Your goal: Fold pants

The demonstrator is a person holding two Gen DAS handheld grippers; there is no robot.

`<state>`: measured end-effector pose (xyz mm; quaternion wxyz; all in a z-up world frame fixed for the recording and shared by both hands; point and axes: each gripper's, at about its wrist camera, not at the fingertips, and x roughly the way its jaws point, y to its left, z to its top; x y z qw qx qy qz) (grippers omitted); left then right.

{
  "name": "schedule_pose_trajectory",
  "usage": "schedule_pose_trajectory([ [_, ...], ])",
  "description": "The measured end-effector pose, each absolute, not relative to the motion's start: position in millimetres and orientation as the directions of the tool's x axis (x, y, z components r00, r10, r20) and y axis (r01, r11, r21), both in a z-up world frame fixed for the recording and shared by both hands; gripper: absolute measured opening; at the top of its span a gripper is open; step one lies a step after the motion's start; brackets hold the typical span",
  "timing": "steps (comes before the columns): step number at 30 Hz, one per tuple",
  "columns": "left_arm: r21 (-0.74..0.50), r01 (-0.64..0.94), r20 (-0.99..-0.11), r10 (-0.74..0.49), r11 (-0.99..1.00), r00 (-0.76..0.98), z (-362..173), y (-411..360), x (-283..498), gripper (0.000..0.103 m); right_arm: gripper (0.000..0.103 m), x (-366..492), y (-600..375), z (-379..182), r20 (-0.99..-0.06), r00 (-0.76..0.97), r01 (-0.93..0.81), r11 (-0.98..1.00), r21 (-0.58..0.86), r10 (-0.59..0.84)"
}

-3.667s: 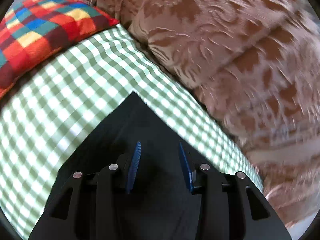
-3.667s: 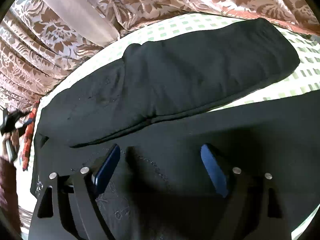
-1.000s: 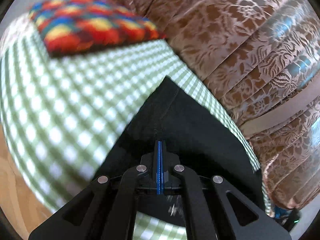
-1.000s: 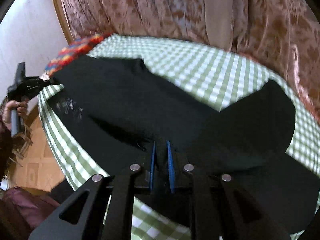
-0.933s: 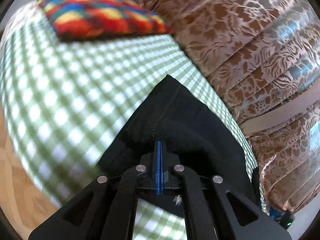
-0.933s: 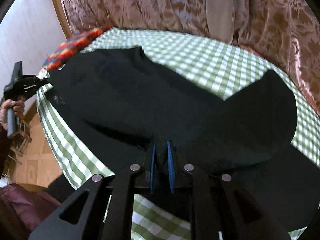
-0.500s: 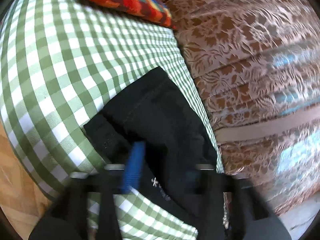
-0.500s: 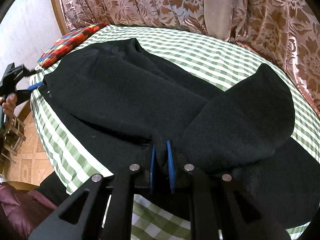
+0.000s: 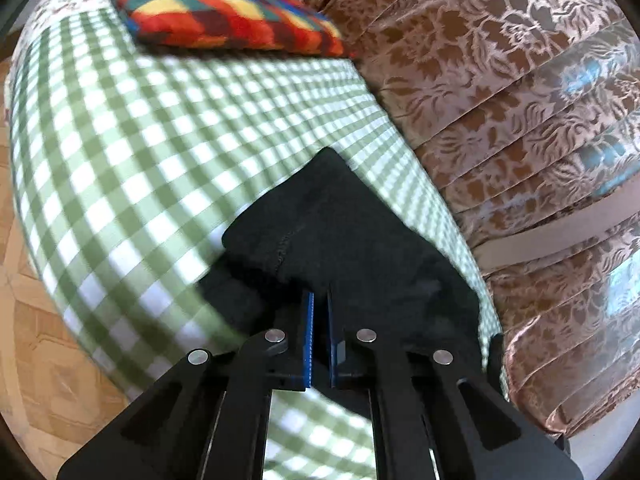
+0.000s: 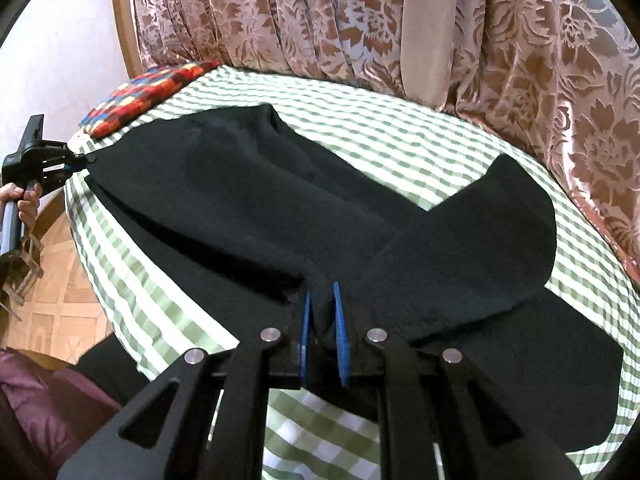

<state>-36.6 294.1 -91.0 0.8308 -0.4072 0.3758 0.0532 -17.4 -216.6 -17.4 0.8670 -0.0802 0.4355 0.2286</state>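
With the left gripper [image 9: 318, 312] and the right gripper [image 10: 321, 308] each pinching black cloth, the pants [image 10: 248, 200] spread across the checked tablecloth [image 10: 400, 140] from nine to three o'clock, we should lift evenly, keeping edges aligned.

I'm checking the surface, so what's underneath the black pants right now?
The black pants lie on a green checked cloth, which shows all around them. Both tools, left and right, pinch the fabric. What lies beneath the cloth is covered.
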Motion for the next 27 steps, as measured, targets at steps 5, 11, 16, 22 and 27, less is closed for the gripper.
schedule_pose_trajectory([
  [5,-0.625,-0.425,-0.694,-0.217,0.655,0.686,-111,293,-37,0.004,0.01,-12,-211,-30,-0.81,0.505,-0.451,0.892,0.045,0.297],
  [11,-0.592,-0.425,-0.718,-0.209,0.685,0.664,-111,292,-33,0.004,0.01,-14,-210,-36,-0.829,0.476,-0.475,0.879,0.04,0.295],
  [16,-0.572,-0.436,-0.728,-0.186,0.695,0.659,-107,290,-39,0.009,0.019,-12,-213,-41,-0.837,0.449,-0.46,0.884,0.082,0.311],
  [22,-0.356,-0.449,-0.763,0.022,0.82,0.645,-70,273,-43,0.015,0.055,-19,-235,-16,-0.821,0.402,-0.477,0.858,0.19,0.405],
  [27,-0.249,-0.362,-0.728,0.073,0.898,0.682,-49,237,-42,0.015,0.064,-16,-278,12,-0.783,0.446,-0.388,0.882,0.267,0.433],
])
